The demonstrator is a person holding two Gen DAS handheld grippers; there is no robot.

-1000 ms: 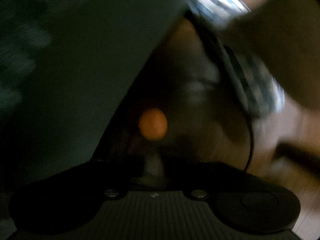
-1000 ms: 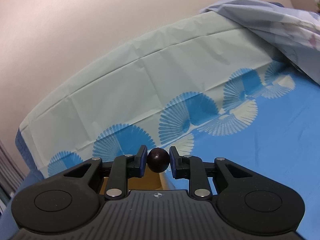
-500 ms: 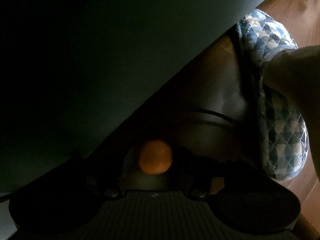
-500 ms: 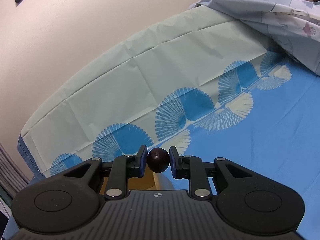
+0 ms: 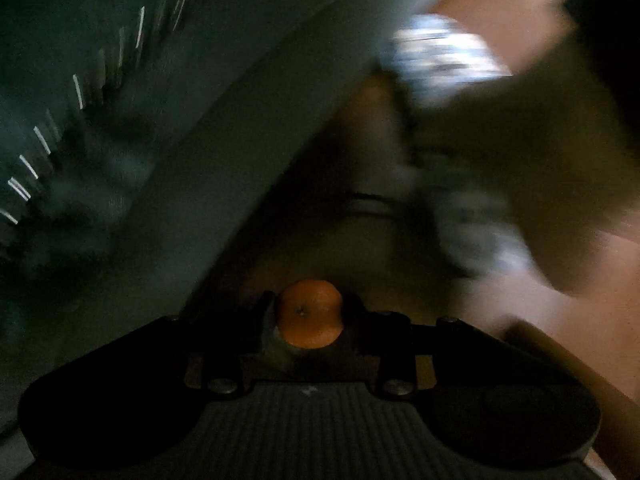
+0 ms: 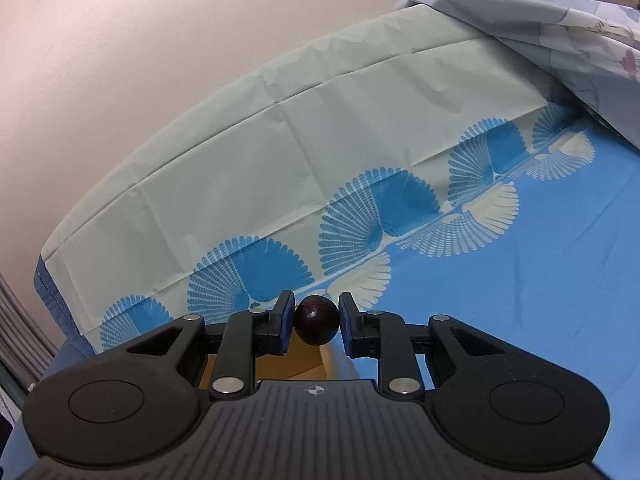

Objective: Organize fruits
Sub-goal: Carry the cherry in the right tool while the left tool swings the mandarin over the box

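Two fruits are in hand, neither placed yet. A small orange [image 5: 310, 314] sits between the closing jaws of the left hand-held gripper [image 5: 309, 316], above a dim wooden floor [image 5: 560, 320]; contact cannot be told for certain. A dark round fruit [image 6: 316, 320] is clenched by the right hand-held gripper [image 6: 315, 322] over a blue-patterned tablecloth [image 6: 500, 280]. A tan box [image 6: 296, 360] lies just below. A blurred patterned sleeve [image 5: 444, 52] crowds the left view's far right.

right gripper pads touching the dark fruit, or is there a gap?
Touching. The right wrist view shows the right gripper with both blue pads pressed flush against the sides of the dark round fruit, with no gap on either side.
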